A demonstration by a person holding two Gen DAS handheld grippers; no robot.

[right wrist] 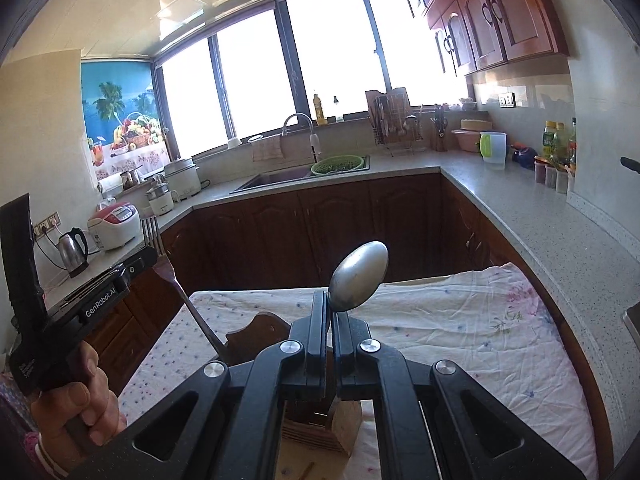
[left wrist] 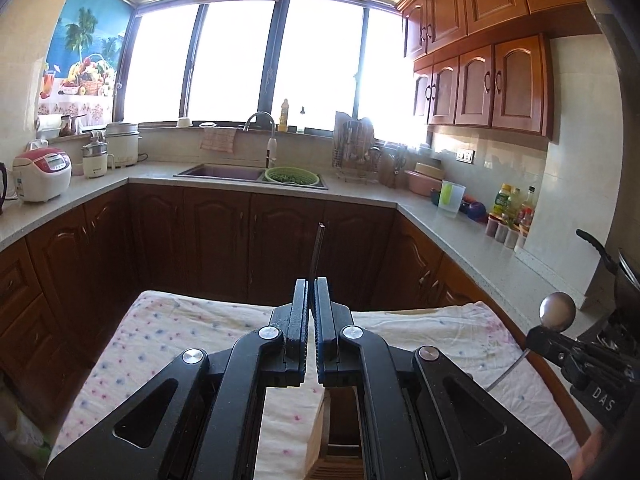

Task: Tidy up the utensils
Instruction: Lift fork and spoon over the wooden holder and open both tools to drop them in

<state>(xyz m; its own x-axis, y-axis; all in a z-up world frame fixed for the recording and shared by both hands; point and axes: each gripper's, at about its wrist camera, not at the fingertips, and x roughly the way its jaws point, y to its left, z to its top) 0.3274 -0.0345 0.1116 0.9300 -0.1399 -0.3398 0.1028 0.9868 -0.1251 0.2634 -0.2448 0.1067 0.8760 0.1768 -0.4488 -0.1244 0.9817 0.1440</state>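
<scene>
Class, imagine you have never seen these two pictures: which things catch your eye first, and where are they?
First, the spoon, bowl up, clamped in the right gripper above the cloth-covered table. Next, the fork standing upright in the left gripper. Behind them, bright windows glare over the sink.

Could not see most of the fork [left wrist: 317,249], edge-on and thin, its lower part hidden behind the left gripper [left wrist: 311,300]. Lost the wooden holder [right wrist: 320,424] mostly behind the right gripper [right wrist: 330,320]. Spoon [right wrist: 359,276] handle hidden too.
</scene>
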